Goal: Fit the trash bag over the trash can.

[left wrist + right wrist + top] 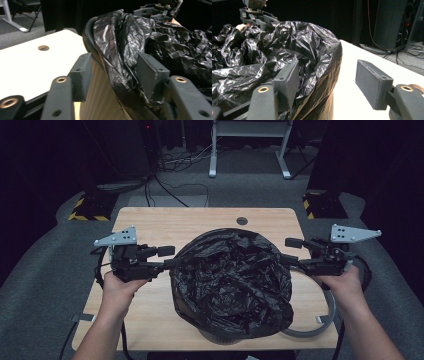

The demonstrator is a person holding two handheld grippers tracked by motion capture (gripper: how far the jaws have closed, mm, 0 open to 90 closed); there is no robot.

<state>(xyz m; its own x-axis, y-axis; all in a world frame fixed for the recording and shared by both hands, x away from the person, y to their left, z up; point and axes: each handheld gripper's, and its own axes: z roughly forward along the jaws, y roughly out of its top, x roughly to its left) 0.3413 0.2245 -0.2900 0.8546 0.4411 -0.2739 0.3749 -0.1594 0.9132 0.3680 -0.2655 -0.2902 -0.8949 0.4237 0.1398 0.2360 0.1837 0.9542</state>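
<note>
A black bin bag lines a round bin standing mid-table, its crumpled plastic folded over the rim. My left gripper is at the bin's left edge. In the left gripper view this gripper straddles the rim and the bag, one jaw outside the bin and one inside among the folds, without clamping. My right gripper is at the bin's right edge. In the right gripper view it stands open, one jaw inside on the bag, the other well clear outside.
The wooden table has a cable hole at the back. A grey ring lies on the table right of the bin. Cables and a desk frame are on the floor beyond.
</note>
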